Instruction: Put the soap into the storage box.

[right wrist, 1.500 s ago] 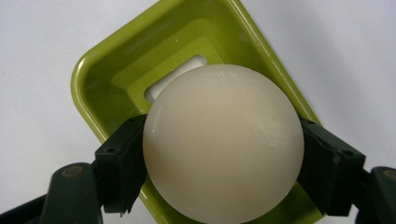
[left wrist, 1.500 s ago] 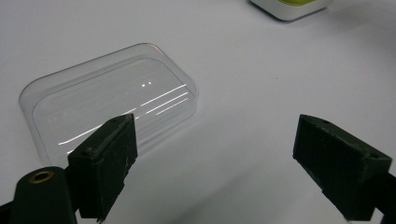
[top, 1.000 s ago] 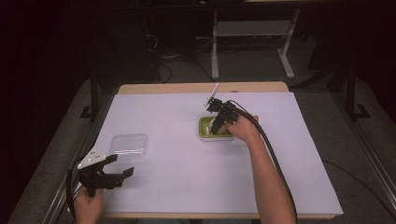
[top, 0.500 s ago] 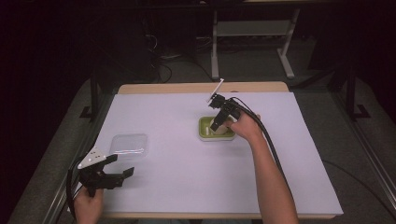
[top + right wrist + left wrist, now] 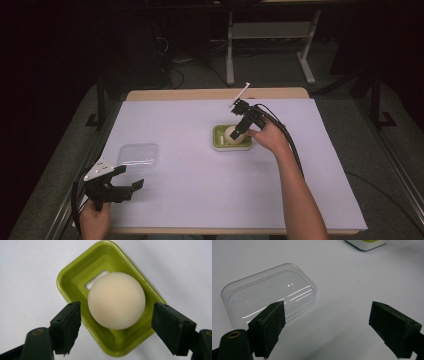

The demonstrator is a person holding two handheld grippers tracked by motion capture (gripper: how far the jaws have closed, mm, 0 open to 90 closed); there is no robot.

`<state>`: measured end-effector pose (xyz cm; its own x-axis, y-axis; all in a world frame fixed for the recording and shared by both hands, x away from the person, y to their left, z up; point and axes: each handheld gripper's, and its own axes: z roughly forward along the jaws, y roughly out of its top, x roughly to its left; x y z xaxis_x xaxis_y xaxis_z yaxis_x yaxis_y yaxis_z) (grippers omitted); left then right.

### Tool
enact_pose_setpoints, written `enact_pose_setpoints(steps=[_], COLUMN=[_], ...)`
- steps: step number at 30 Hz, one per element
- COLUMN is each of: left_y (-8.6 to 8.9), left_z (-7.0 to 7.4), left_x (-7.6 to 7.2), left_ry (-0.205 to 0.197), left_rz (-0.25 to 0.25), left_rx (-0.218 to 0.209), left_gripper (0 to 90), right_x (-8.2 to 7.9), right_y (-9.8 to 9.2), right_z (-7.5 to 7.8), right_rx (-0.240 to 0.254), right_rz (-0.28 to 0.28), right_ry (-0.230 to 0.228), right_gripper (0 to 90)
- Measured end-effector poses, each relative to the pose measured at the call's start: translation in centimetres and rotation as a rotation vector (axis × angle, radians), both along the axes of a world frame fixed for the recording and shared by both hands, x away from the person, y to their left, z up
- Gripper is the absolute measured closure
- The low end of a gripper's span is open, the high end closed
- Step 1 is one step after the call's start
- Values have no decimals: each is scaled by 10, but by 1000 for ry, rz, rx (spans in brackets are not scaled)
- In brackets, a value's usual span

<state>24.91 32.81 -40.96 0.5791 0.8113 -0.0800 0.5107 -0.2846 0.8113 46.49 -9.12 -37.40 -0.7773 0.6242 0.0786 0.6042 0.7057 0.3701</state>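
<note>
My right tool [image 5: 115, 327] hangs wide over the ball [image 5: 116, 300] in the green dish [image 5: 72, 275]; an off-centre squeeze could squirt it out — left tool [image 5: 325, 332] idles wide too.

The right gripper [image 5: 239, 131] points steeply down with its jaws spread wide, the right forearm stretched forward. The left gripper [image 5: 131, 179] is held low and level, jaws wide apart.

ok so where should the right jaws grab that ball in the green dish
Across the ball's widest part, coming straight down from above. It is round and smooth, so a grip above or below the middle would likely slip. It stands higher than the dish rim, and the right gripper's open jaws already flank it.
</note>
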Motion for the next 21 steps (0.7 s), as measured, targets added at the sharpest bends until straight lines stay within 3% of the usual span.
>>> enact_pose_setpoints(steps=[3, 10, 21], left_y=[0, 0, -1], left_z=[0, 0, 0], left_x=[0, 0, -1], left_ry=[0, -1, -1], left_rz=[-1, 2, 4], left_rx=[-1, 3, 7], left_gripper=[129, 129, 129], right_x=[-3, -11, -19], right_y=[-3, -9, -25], right_z=[2, 11, 7], right_rx=[3, 47, 92], right_rz=[-13, -5, -32], right_ry=[11, -14, -12], right_gripper=[225, 224, 222])
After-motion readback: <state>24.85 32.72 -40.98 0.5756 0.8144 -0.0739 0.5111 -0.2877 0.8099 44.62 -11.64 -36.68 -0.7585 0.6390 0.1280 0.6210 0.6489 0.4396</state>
